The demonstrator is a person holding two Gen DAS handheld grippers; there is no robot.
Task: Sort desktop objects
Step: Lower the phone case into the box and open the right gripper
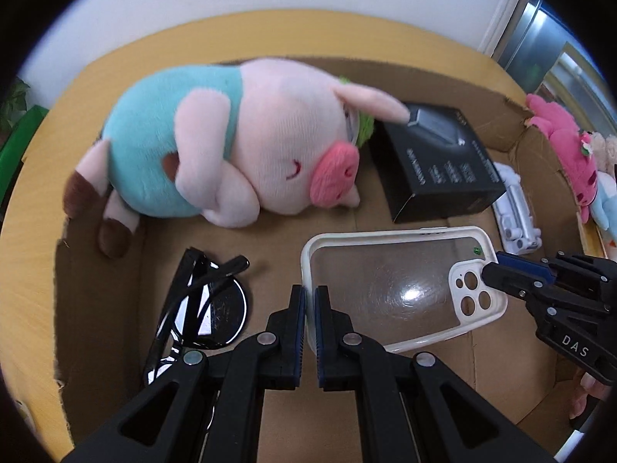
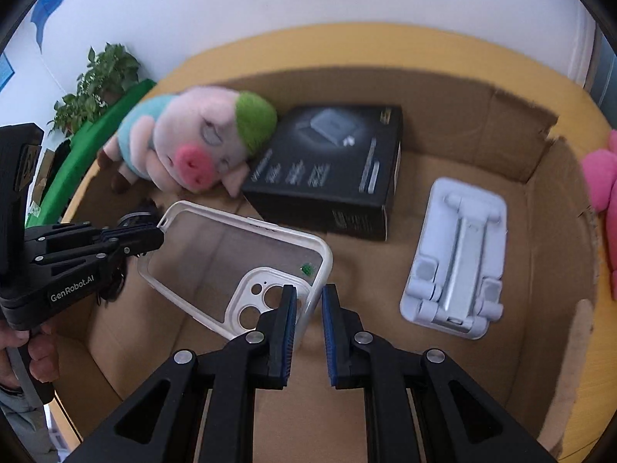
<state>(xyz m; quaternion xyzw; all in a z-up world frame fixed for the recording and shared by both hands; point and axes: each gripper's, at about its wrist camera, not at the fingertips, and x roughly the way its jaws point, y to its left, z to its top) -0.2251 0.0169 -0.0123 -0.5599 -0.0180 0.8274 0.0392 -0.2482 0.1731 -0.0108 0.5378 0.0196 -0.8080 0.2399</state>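
A clear phone case with a white rim point(image 1: 401, 285) point(image 2: 235, 266) is held over a cardboard box point(image 1: 424, 81) point(image 2: 513, 146). My left gripper point(image 1: 311, 301) is shut on the case's left rim; it also shows in the right wrist view point(image 2: 158, 233). My right gripper point(image 2: 308, 305) straddles the rim at the camera-cutout corner, jaws slightly apart; in the left wrist view point(image 1: 489, 268) it grips that corner. In the box lie a plush pig point(image 1: 231, 150) point(image 2: 193, 150), a black product box point(image 1: 443, 166) point(image 2: 331, 169), a white phone stand point(image 2: 455, 266) point(image 1: 516, 208) and black glasses point(image 1: 196, 301).
The cardboard box rests on a yellow wooden table point(image 1: 31, 254) point(image 2: 347, 42). A pink plush toy point(image 1: 570, 154) point(image 2: 601, 177) lies outside the box on the right. A potted plant point(image 2: 100, 81) and a green object point(image 2: 96, 135) stand by the white wall at left.
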